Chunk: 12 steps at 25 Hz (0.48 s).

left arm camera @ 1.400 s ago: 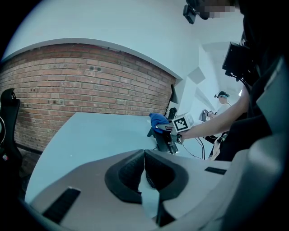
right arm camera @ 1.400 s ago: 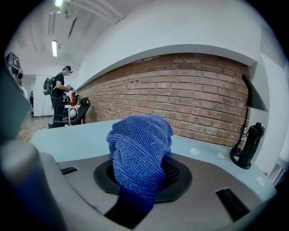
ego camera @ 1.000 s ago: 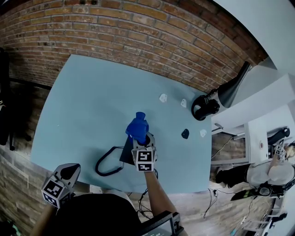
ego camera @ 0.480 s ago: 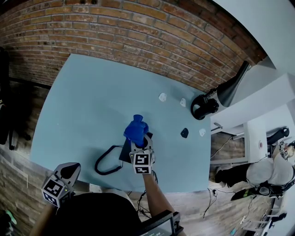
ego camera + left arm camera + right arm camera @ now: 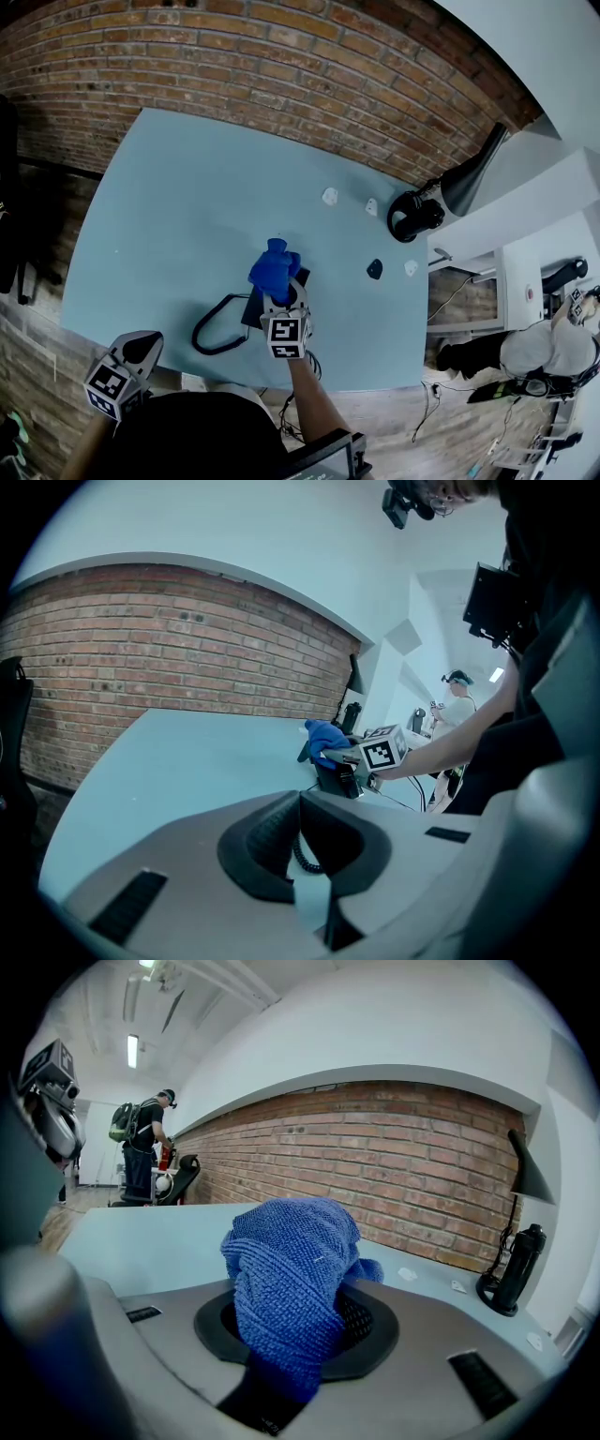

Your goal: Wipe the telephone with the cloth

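The right gripper is clamped on a bunched blue cloth and holds it over the far end of the black telephone. The telephone sits near the front edge of the pale blue table, with its coiled cord looped out to the left (whether the cloth actually presses on the telephone is hard to tell). The left gripper hangs by the table's front edge, well apart from the telephone, its jaws drawn together with nothing between them.
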### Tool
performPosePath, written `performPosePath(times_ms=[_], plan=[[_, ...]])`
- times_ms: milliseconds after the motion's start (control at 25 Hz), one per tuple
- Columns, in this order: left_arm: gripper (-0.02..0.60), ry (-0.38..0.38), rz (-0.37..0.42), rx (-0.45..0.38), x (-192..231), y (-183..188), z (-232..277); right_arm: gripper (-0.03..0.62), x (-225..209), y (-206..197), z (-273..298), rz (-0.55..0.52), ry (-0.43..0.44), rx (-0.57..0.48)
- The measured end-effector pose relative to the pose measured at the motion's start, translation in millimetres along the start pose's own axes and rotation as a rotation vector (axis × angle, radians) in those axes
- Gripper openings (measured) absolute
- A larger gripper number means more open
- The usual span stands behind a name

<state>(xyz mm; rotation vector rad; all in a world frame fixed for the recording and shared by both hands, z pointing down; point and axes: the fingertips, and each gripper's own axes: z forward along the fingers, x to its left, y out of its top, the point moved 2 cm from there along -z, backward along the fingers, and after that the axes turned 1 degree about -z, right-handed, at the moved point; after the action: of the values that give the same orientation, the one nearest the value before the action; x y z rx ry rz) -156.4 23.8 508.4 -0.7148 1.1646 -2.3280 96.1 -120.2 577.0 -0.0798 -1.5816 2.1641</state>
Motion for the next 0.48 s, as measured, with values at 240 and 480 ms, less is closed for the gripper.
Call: performPosePath(times_ms=[240, 480], plan=[[0.008, -0.009, -0.003, 0.004, -2.9, -1.0, 4.6, 0.143, 3.3, -6.3, -3.6, 0.014, 0.008, 0.015], [0.008, -0.007, -0.003, 0.002, -2.2, -1.2, 4.3, 0.143, 5.0, -6.5, -5.9, 0.010, -0.003, 0.017]])
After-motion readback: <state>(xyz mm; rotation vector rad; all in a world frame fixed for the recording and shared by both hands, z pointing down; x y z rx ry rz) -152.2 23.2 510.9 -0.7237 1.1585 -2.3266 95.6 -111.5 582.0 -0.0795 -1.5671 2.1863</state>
